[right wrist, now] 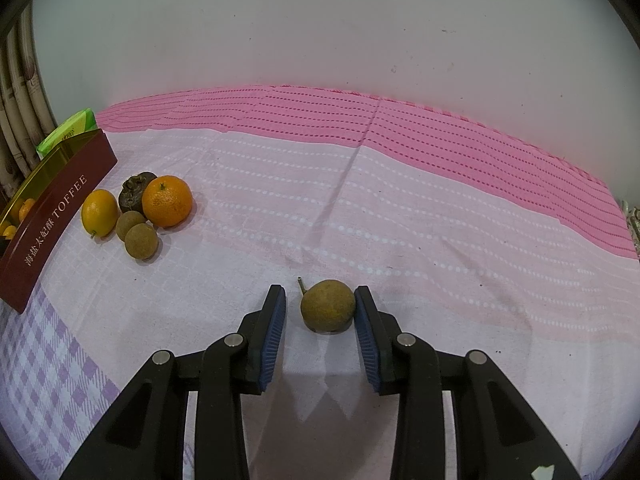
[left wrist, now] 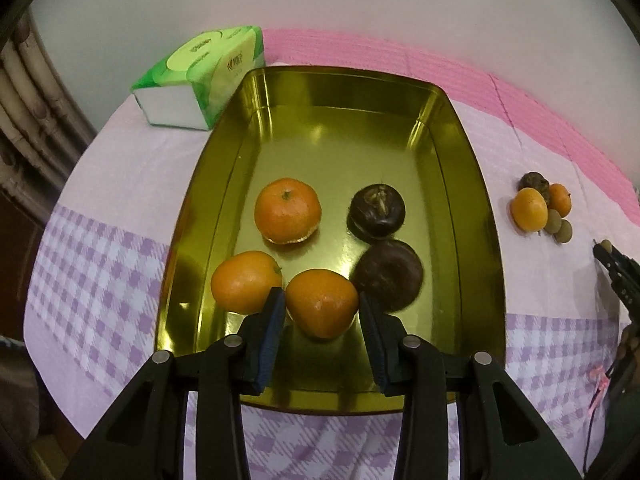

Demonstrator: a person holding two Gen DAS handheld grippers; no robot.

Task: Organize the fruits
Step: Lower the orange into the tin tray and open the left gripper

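Note:
A gold tin tray (left wrist: 460, 152) holds three oranges and two dark brown fruits (left wrist: 378, 210). My left gripper (left wrist: 322, 306) is open with its jaws on either side of the nearest orange (left wrist: 321, 308) in the tray. My right gripper (right wrist: 320, 308) is open on the tablecloth around a small brown-green fruit (right wrist: 327, 306) that touches the right finger (right wrist: 362, 316). A cluster of fruits lies on the cloth to the right of the tray: two oranges (right wrist: 167, 200), a dark fruit (right wrist: 134, 192) and two small brown ones (right wrist: 141, 242); it also shows in the left wrist view (left wrist: 530, 208).
A green tissue pack (left wrist: 200, 76) lies behind the tray's left corner. The tray's dark red outer wall (right wrist: 52, 216) reads TOFFEE. A pink and lilac cloth (right wrist: 360, 208) covers the table up to a white wall. The right gripper shows at the left view's edge (left wrist: 616, 268).

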